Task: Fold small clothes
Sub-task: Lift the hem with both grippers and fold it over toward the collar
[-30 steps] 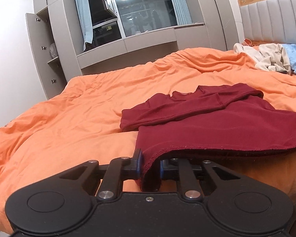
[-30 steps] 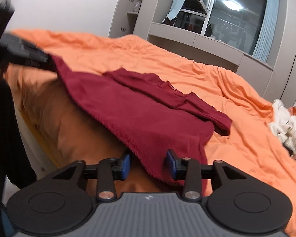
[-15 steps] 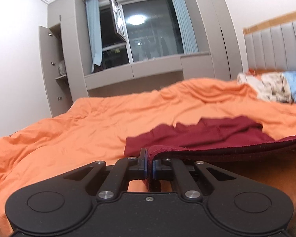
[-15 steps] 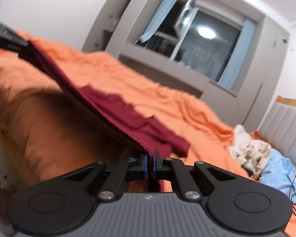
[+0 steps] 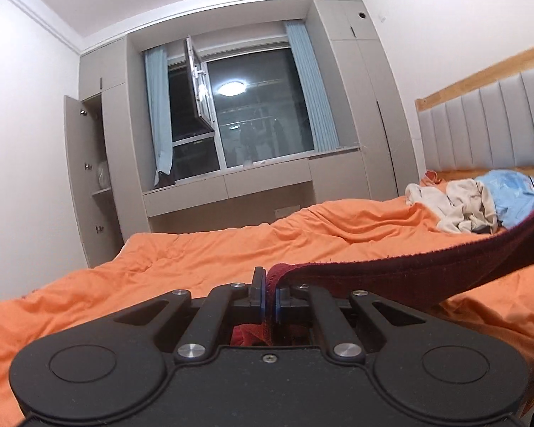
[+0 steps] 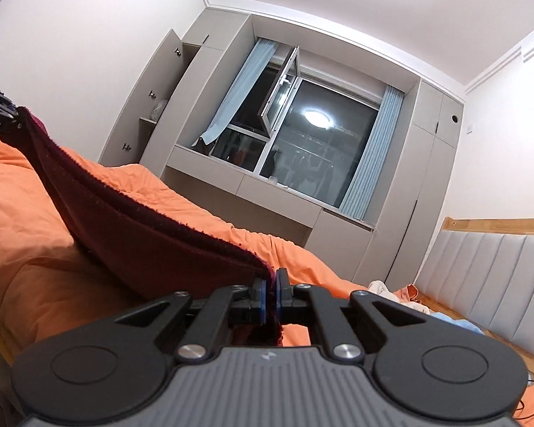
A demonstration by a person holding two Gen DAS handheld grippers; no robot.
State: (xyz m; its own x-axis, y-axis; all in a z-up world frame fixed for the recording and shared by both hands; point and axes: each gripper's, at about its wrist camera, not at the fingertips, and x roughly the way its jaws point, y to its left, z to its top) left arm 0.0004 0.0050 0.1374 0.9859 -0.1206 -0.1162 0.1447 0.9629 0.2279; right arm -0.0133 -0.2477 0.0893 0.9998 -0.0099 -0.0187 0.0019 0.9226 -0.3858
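One dark red garment hangs stretched above the orange bed. The left gripper and right gripper are each clamped on one end of its hem. A pile of clothes lies by the headboard.

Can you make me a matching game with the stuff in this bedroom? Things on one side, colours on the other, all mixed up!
Things:
1. Shirt held between the left claw and the right claw
2. Bed cover
3. Curtains
4. Headboard pads

Colours:
A. Light blue
B. Grey
C. Dark red
D. Orange

Pairs:
1-C shirt
2-D bed cover
3-A curtains
4-B headboard pads
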